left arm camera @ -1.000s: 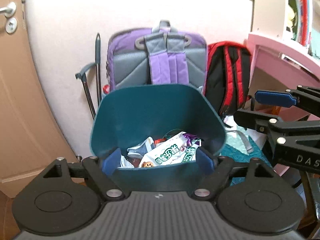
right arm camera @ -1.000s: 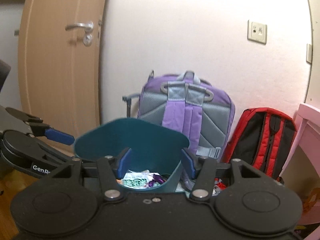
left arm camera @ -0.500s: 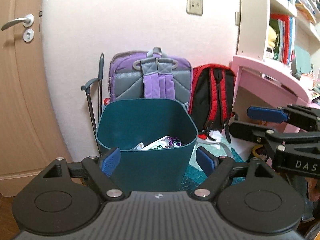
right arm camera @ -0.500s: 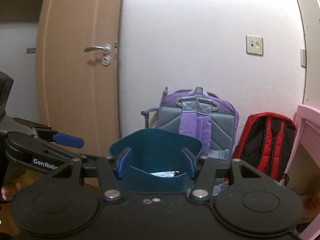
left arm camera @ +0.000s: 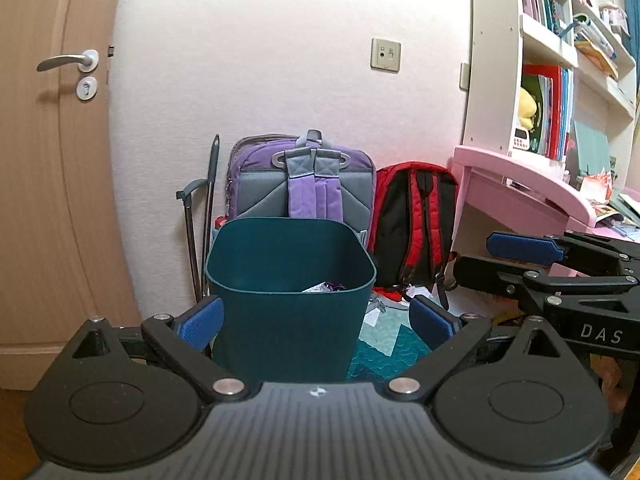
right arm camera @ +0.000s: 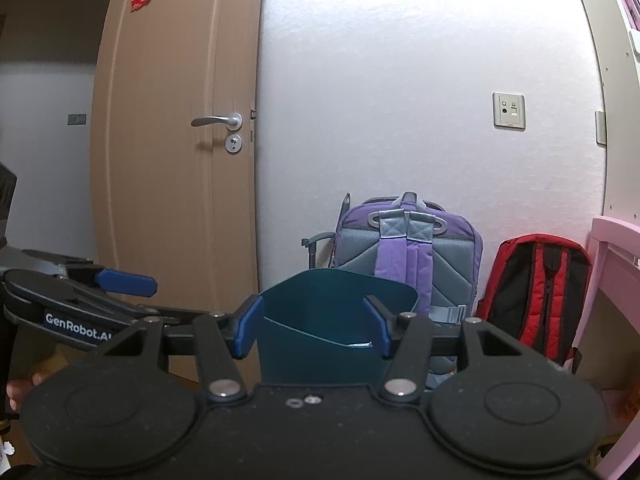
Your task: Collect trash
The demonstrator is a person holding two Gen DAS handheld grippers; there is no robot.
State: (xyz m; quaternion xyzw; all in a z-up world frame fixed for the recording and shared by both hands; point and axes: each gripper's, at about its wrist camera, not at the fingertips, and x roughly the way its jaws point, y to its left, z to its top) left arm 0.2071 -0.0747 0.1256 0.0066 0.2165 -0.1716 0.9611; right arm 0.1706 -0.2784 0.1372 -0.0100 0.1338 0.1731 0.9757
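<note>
1. Both grippers held w/ jaws spread wide, nothing between them: left gripper (left arm camera: 316, 322), right gripper (right arm camera: 312, 332).
2. Teal trash bin (left arm camera: 290, 292) stands on floor just ahead of both; wrappers (left arm camera: 326, 287) show inside, below the rim.
3. Quilted mat (left arm camera: 384, 344) on floor to bin's right.
4. Purple backpack (left arm camera: 314, 184) directly behind bin, red backpack (left arm camera: 416, 224) beside it, both against wall.
5. Door (right arm camera: 176, 160) left, pink desk (left arm camera: 520, 184) right.
</note>
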